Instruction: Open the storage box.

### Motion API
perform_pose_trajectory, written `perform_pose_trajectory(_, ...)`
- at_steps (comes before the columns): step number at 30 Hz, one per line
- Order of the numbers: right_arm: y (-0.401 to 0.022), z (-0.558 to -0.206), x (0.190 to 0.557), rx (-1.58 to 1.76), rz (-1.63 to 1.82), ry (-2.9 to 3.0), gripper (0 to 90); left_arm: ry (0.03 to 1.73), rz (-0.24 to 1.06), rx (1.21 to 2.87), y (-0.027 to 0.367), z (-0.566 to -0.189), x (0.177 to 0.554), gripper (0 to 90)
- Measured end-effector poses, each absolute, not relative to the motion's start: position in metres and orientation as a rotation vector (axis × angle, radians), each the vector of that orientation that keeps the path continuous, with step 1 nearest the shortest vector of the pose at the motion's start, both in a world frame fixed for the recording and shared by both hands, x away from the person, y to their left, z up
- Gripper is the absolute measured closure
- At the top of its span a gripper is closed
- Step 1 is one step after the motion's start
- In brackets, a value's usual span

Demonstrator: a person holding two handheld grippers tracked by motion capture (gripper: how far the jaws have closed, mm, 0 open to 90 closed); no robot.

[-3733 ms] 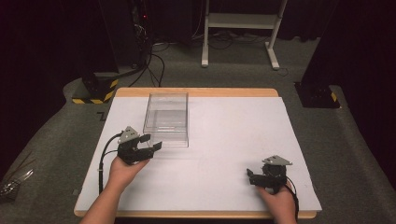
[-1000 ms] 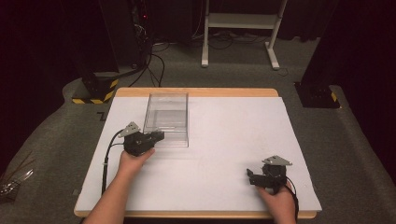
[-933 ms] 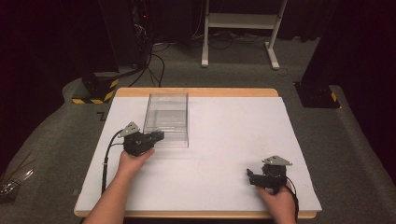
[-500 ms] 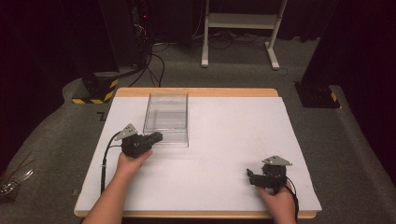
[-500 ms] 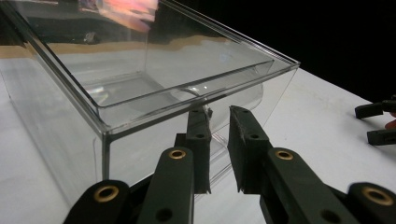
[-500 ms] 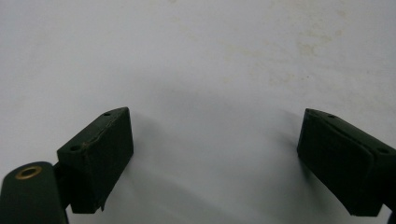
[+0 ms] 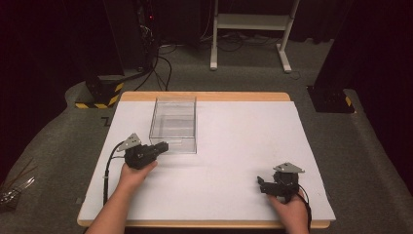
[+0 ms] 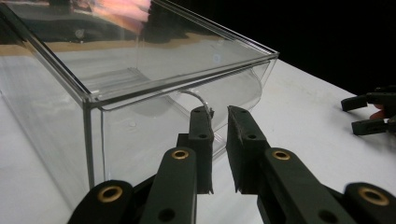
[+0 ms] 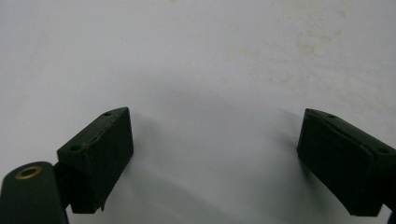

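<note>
Left gripper (image 7: 157,147) held in left hand (image 7: 134,171), forearm entering from bottom, jaws pointing away from person, just been closing, now nearly together with narrow gap. Right gripper (image 7: 261,185) in right hand (image 7: 288,204), low, jaws spread wide, aimed left.

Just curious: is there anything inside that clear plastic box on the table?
Nothing loose shows inside the clear box; its walls reveal only the white table beneath, with the left gripper at its curved front lip.
</note>
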State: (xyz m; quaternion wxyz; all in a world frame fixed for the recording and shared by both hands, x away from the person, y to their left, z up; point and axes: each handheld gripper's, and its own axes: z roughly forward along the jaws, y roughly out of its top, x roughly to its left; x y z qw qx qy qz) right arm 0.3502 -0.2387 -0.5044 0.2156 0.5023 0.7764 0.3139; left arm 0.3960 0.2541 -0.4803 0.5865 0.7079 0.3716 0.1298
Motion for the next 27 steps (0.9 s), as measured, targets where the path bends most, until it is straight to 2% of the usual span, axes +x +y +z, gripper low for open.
perform_pose_trajectory(27, -0.239, -0.504, 0.35, 1.391, 0.87, 2.152, 10.7, 0.81, 0.271, 1.66, 0.258, -0.482, 0.364, 82.5)
